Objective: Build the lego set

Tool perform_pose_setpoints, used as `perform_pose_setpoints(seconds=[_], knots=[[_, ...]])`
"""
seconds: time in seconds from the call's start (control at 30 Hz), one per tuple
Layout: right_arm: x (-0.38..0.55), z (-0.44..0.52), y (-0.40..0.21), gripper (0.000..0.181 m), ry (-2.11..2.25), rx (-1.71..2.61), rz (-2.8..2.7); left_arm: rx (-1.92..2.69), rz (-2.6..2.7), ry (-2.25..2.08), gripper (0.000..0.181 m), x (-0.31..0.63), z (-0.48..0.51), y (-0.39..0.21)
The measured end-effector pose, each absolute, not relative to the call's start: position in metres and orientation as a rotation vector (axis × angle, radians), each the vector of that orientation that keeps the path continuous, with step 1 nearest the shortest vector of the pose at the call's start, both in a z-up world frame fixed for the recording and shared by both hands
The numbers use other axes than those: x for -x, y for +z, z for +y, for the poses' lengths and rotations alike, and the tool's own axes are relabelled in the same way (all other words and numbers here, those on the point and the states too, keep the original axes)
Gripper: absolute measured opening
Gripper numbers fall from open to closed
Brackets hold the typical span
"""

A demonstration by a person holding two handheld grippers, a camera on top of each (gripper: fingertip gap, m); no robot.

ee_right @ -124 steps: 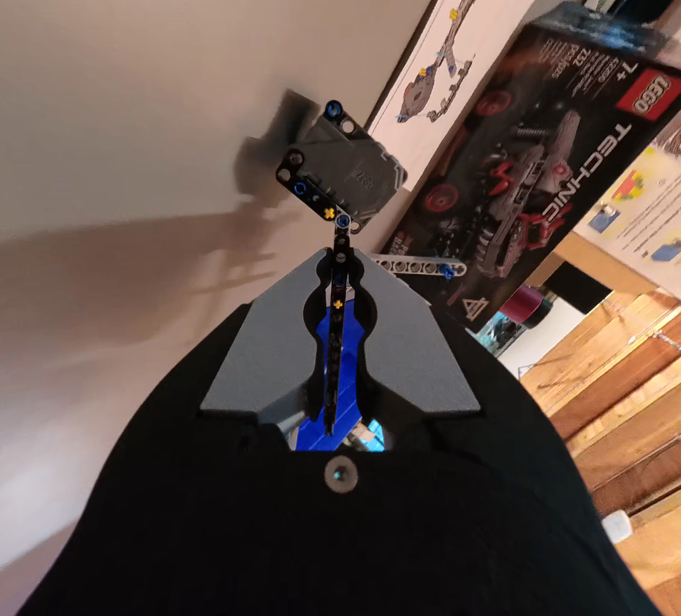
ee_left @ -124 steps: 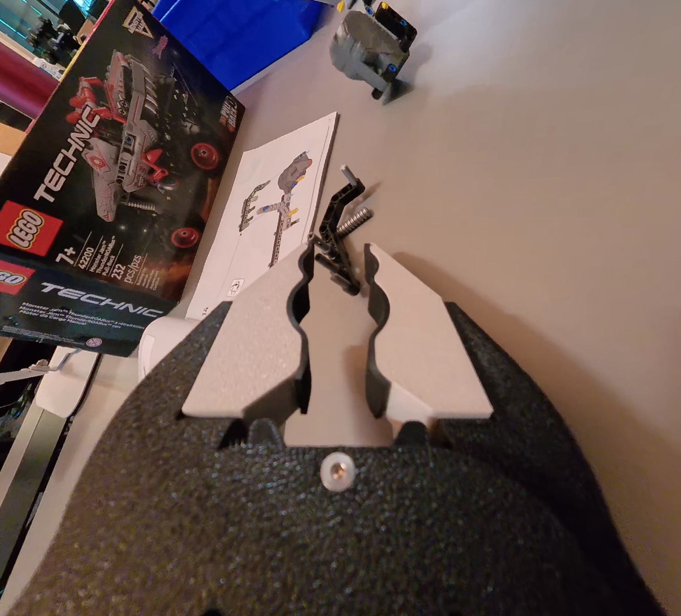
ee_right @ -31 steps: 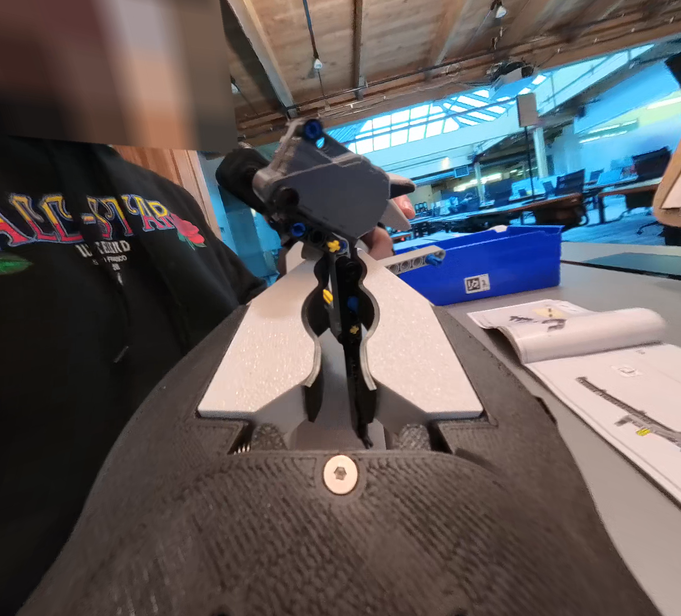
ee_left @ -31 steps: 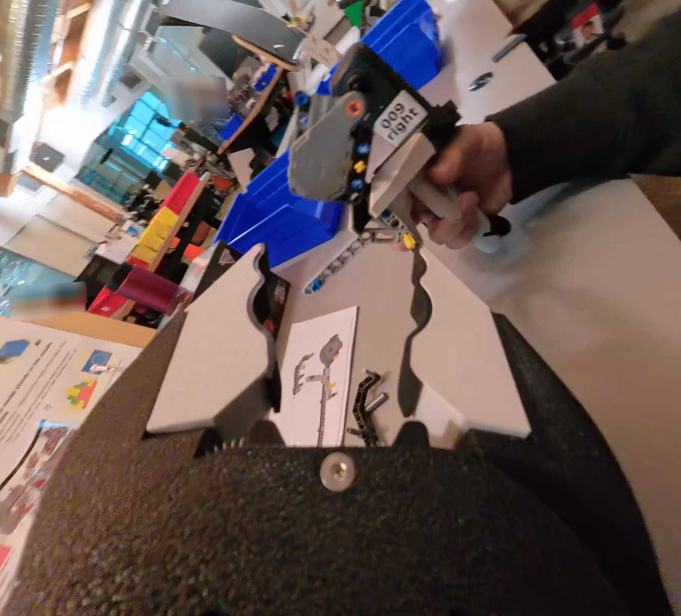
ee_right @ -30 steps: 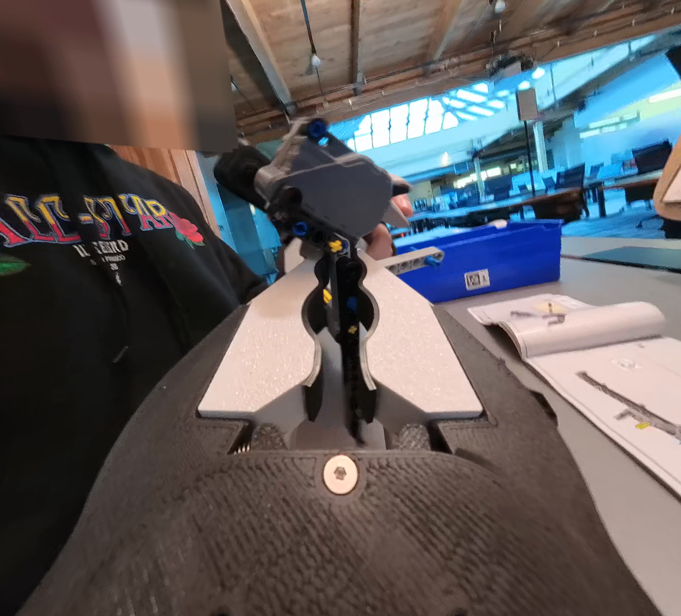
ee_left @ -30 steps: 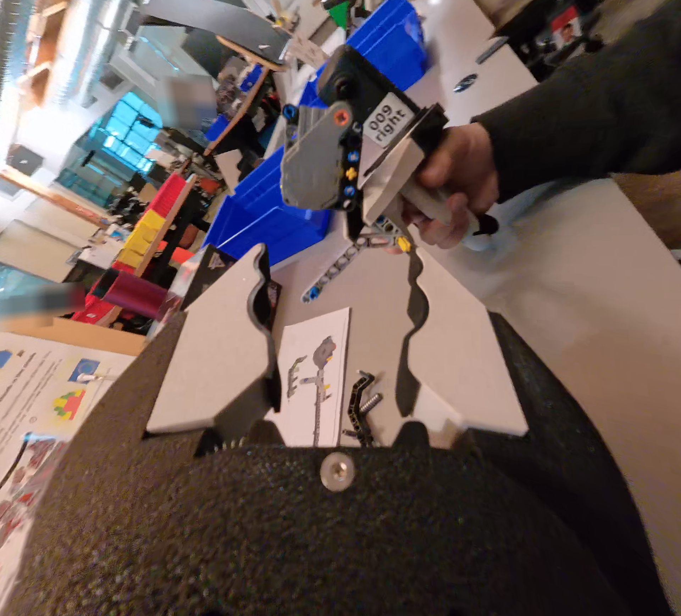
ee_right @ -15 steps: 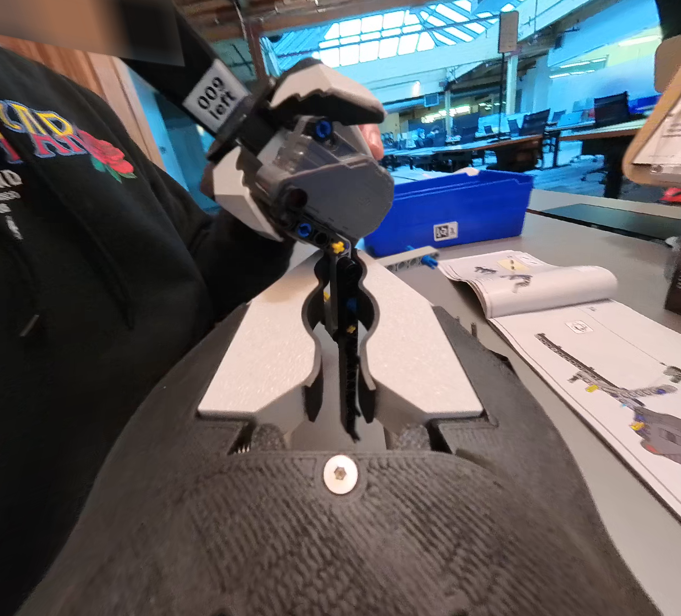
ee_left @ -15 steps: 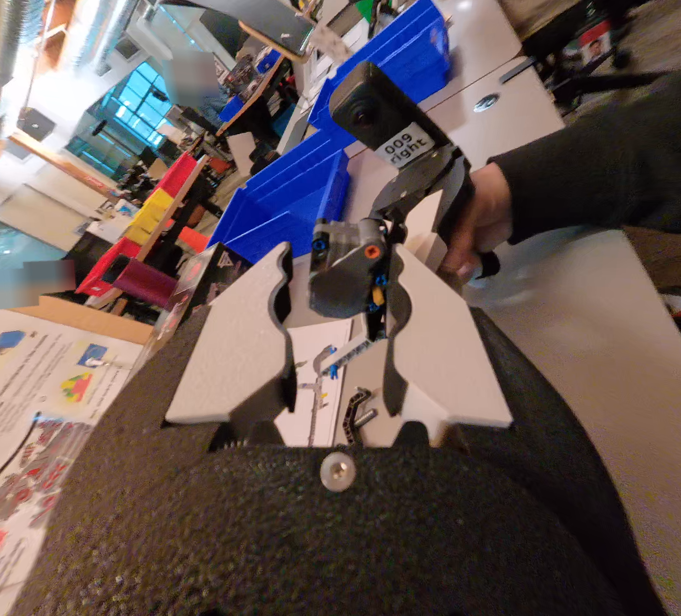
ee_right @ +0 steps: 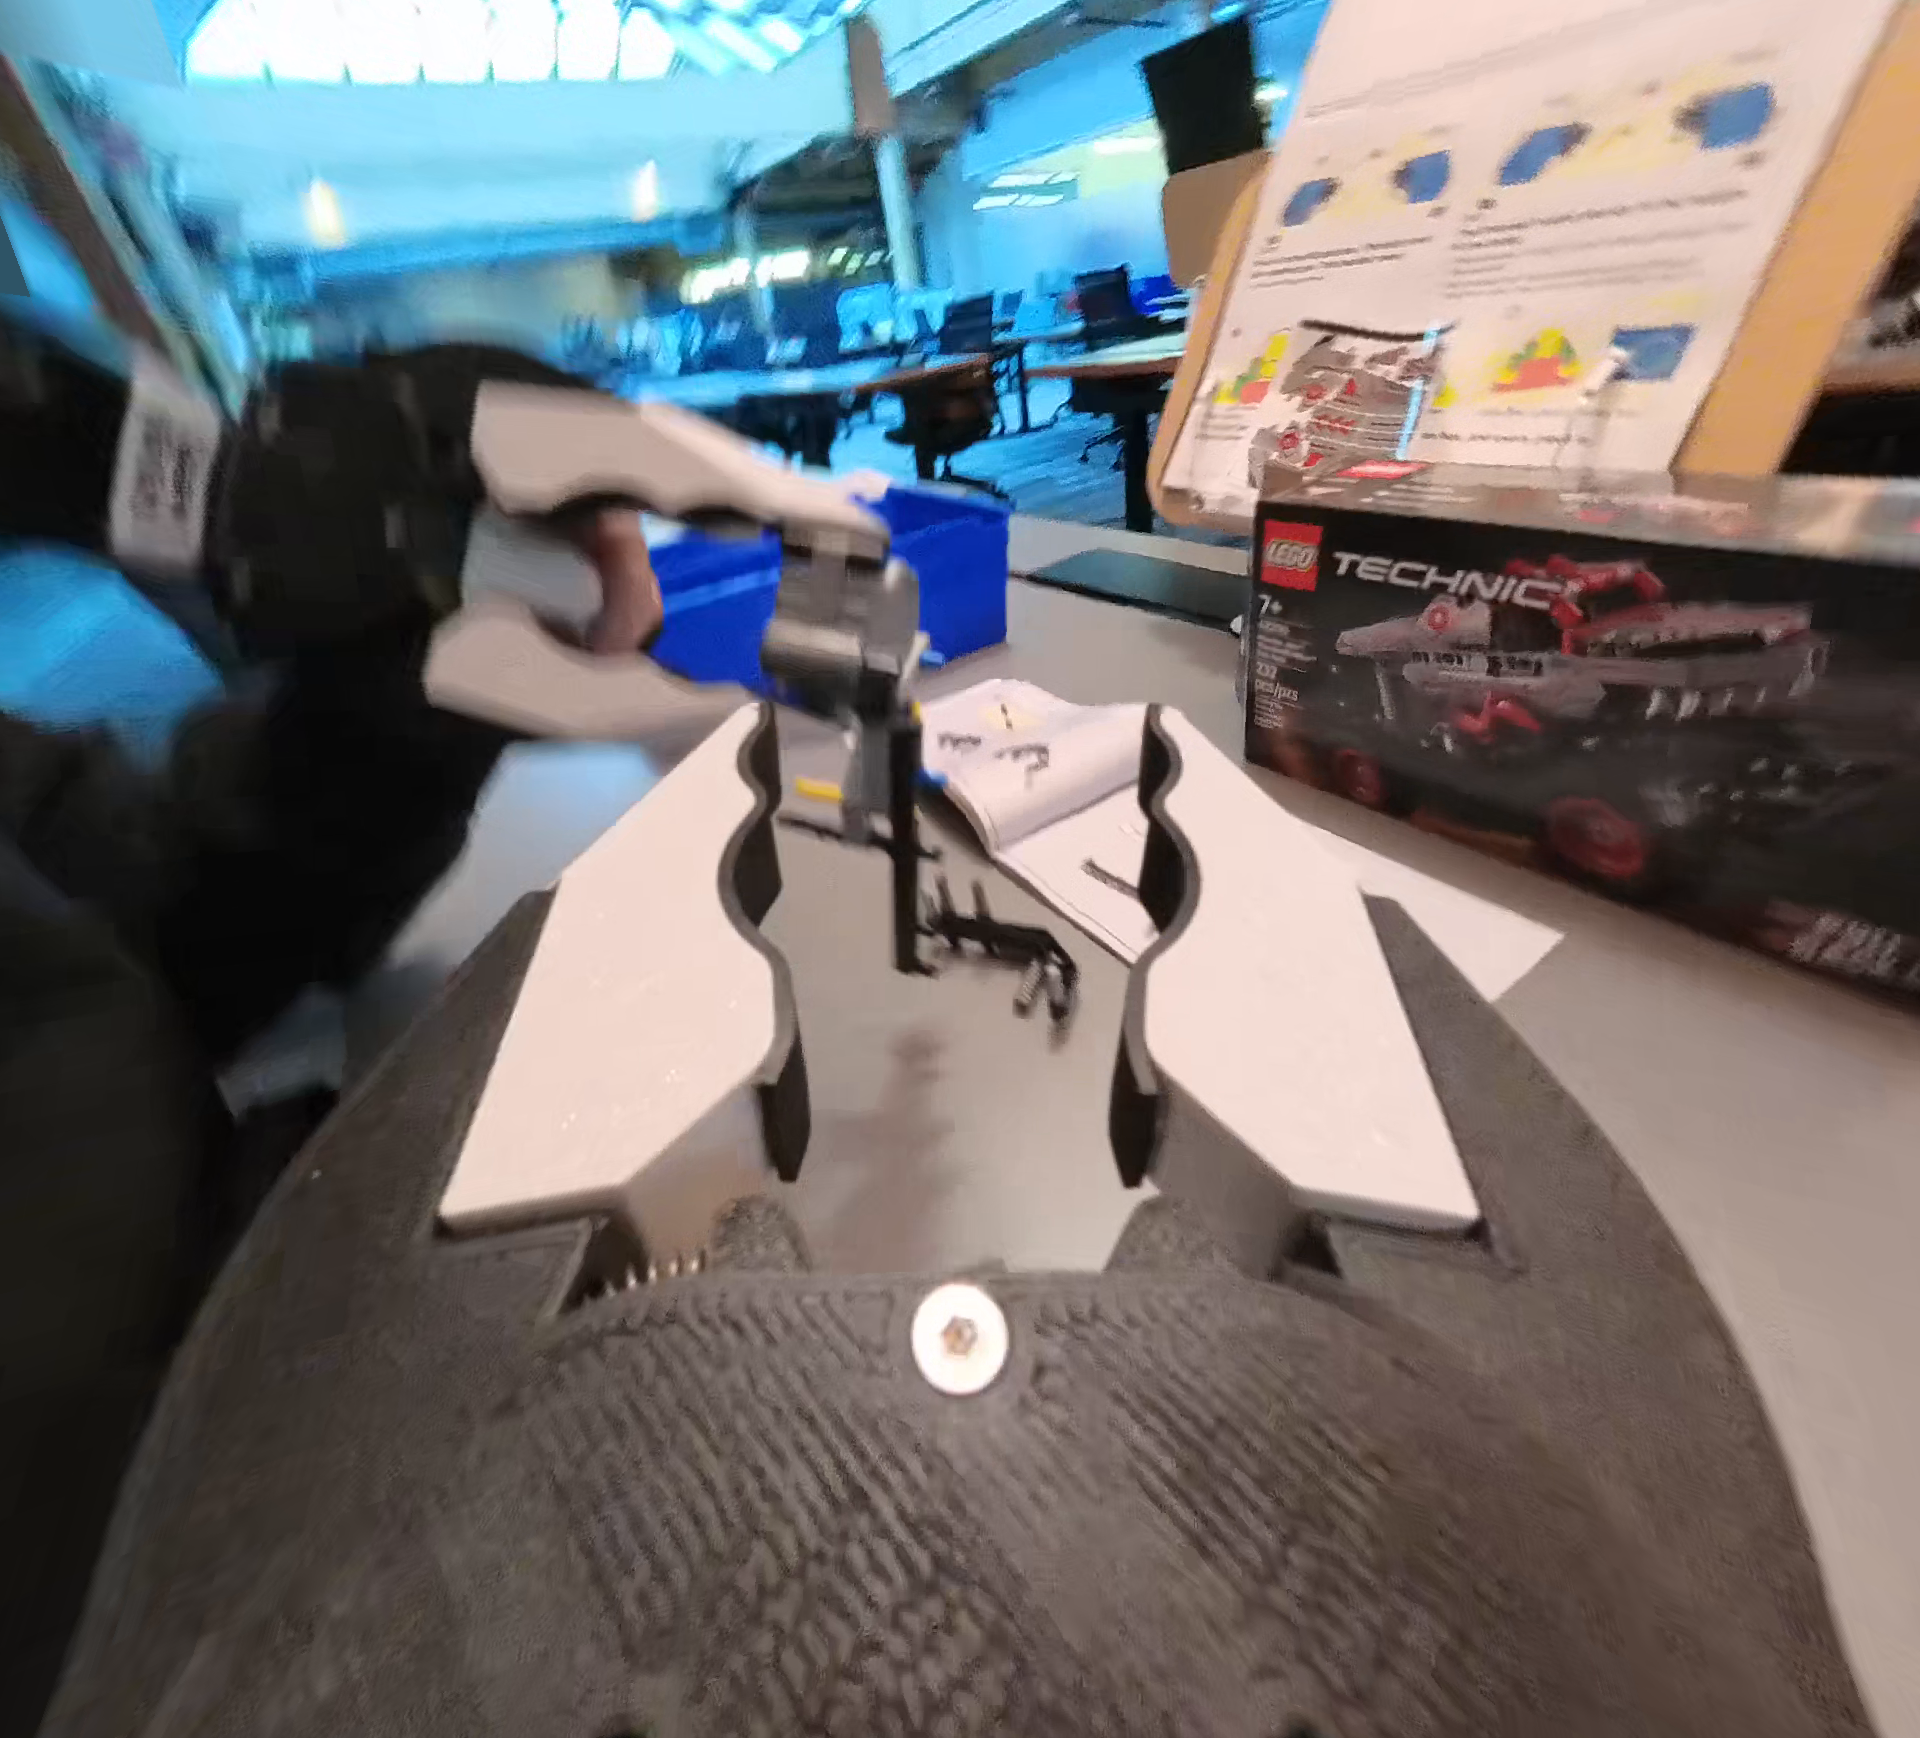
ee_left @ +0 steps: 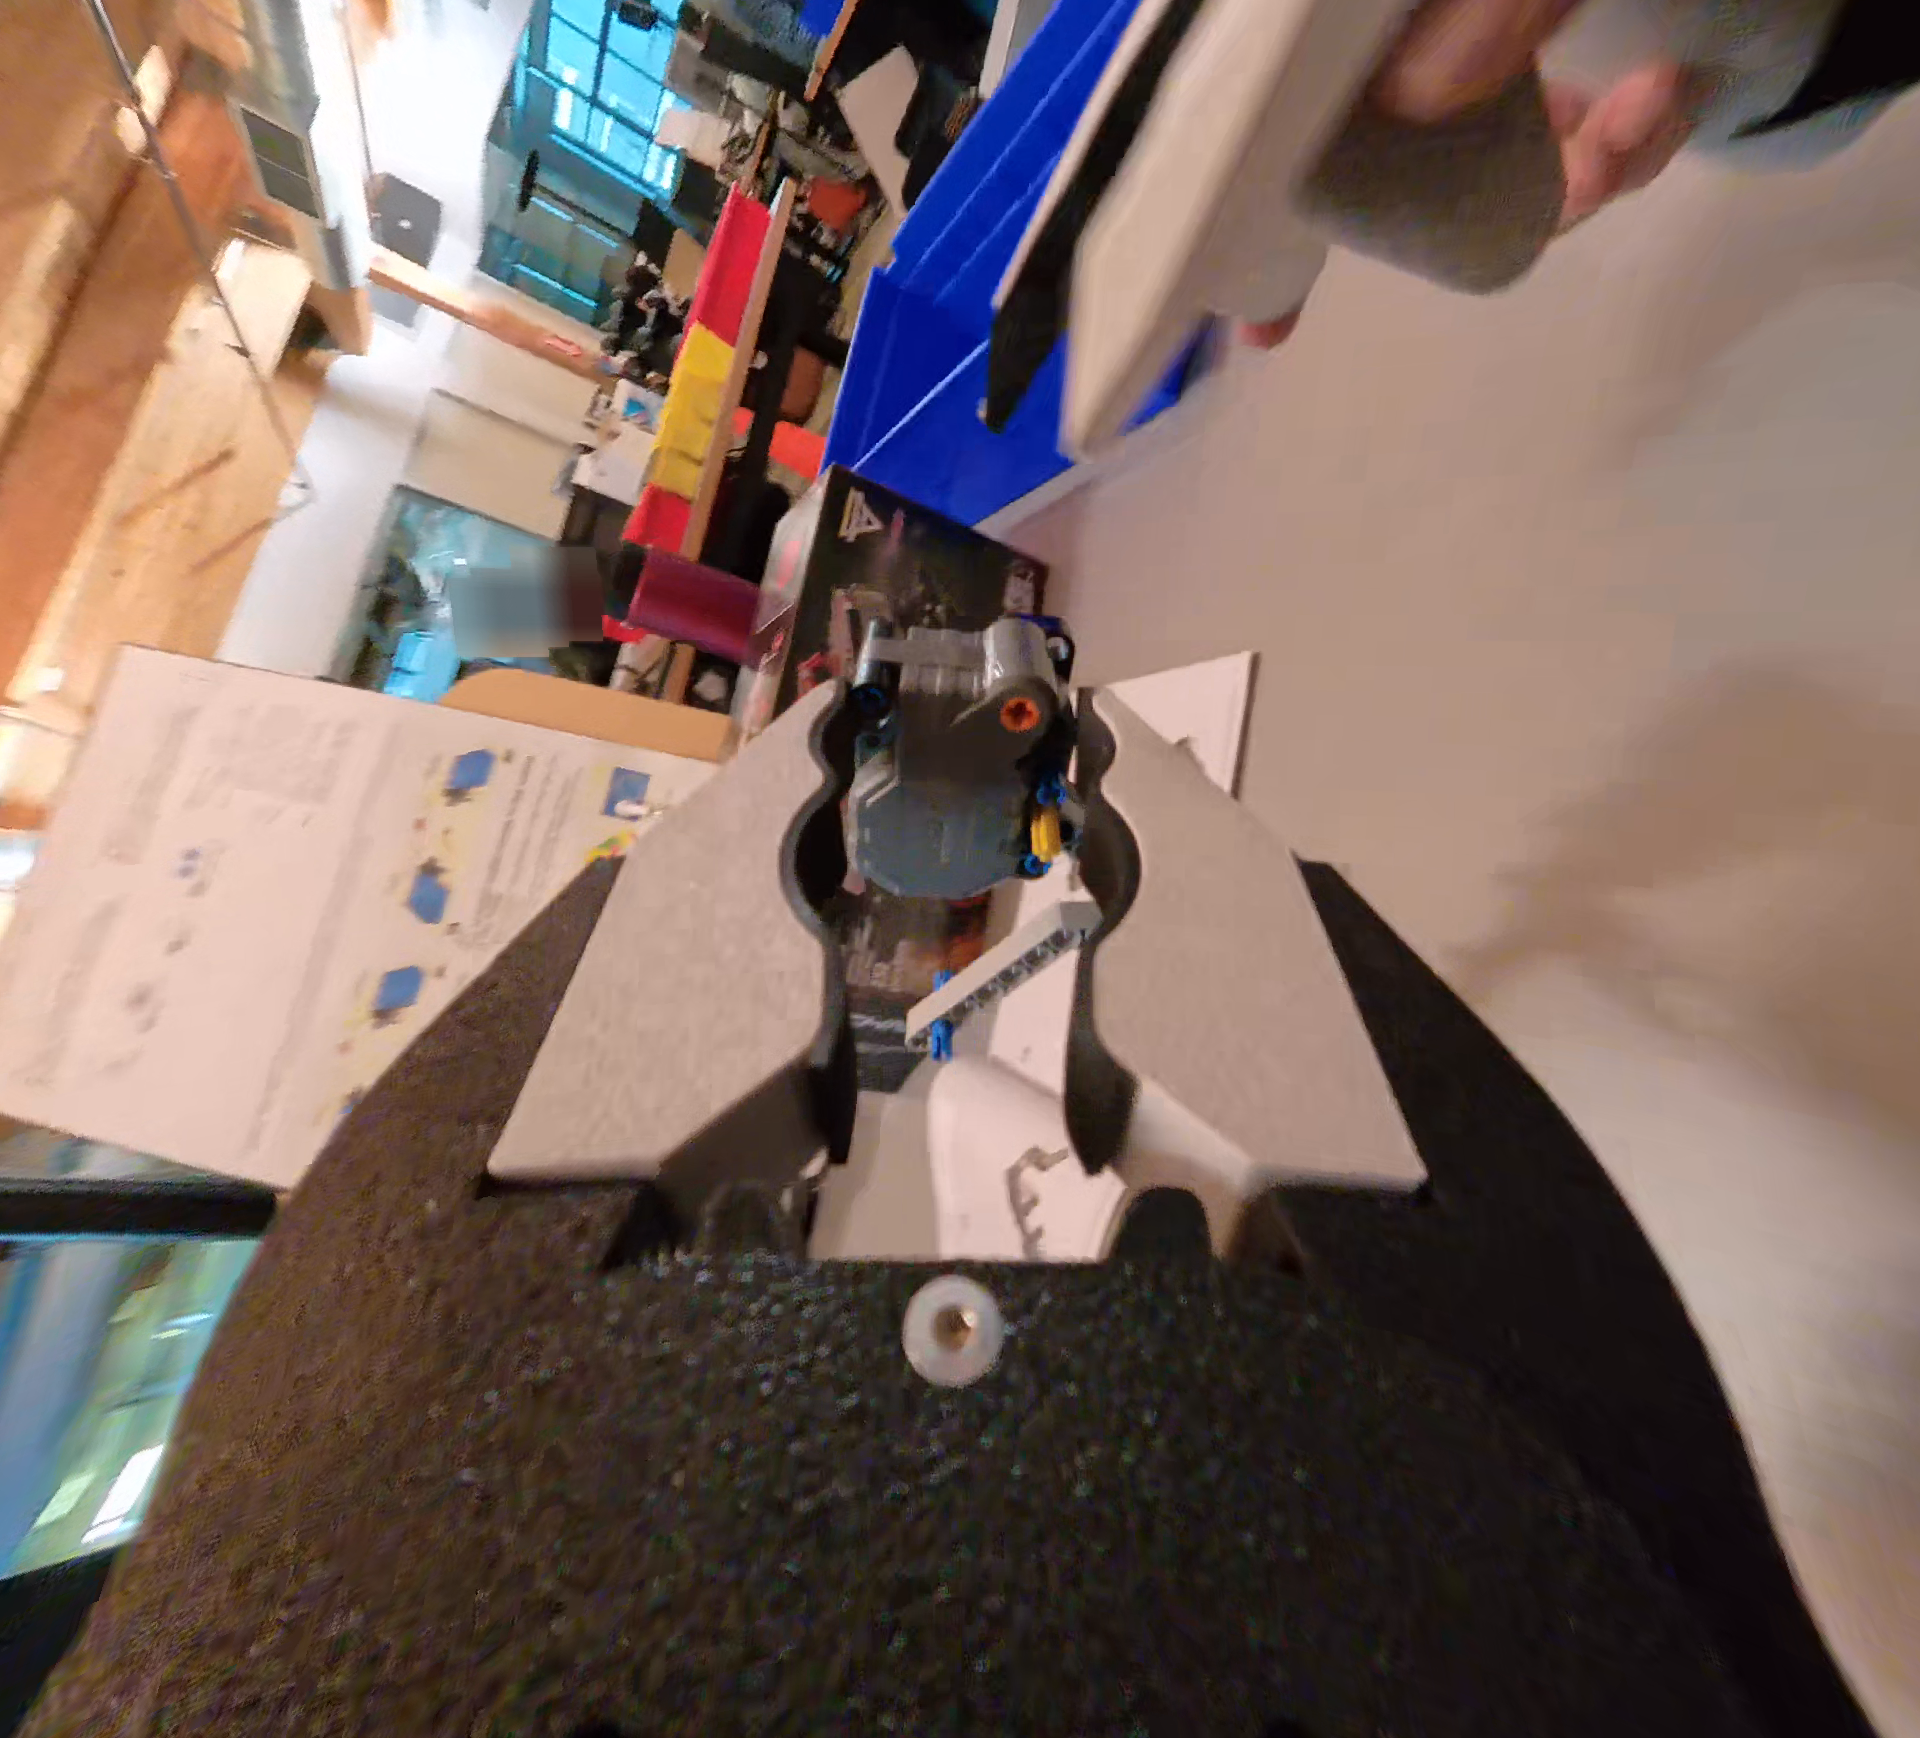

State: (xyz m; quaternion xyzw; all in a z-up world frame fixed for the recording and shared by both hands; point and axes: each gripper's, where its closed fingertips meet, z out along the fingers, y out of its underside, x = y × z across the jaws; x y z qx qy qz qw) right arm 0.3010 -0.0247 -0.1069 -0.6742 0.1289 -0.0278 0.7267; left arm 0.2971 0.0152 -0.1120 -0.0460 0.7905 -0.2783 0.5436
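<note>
Handover complete: the left gripper [ee_left: 961, 815] now clamps the grey assembly [ee_left: 951, 795]. The right gripper [ee_right: 956, 815] has released it; its jaws stand open above the desk [ee_right: 1662, 1117].

Left gripper [ee_left: 961, 784] clamped, right gripper [ee_right: 956, 815] agape.

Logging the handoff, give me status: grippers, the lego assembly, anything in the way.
Left gripper shut on grey lego assembly. Right gripper open, empty. Loose black parts on table beneath.

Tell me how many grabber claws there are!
2. The left gripper is shut on the grey Lego assembly. The right gripper is open and empty, facing that assembly. No others seem hidden.
</note>
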Motion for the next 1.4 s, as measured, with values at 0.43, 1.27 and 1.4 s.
perform_pose_setpoints(seconds=[0.43, 1.27, 1.4], knots=[[-0.292, 0.006, -0.138, 0.033, 0.046, 1.585, 0.449, -0.083, 1.772, -0.361, 0.039, -0.302, -0.013, -0.134], [-0.303, -0.035, -0.142, 0.033, 0.523, 1.161, 0.699, 0.205, 2.121, -0.882, 0.053, -0.284, -0.022, -0.166], [-0.309, -0.036, -0.143, 0.032, 0.494, 1.145, 0.744, 0.247, 2.141, -0.951, 0.054, -0.284, -0.024, -0.162]])
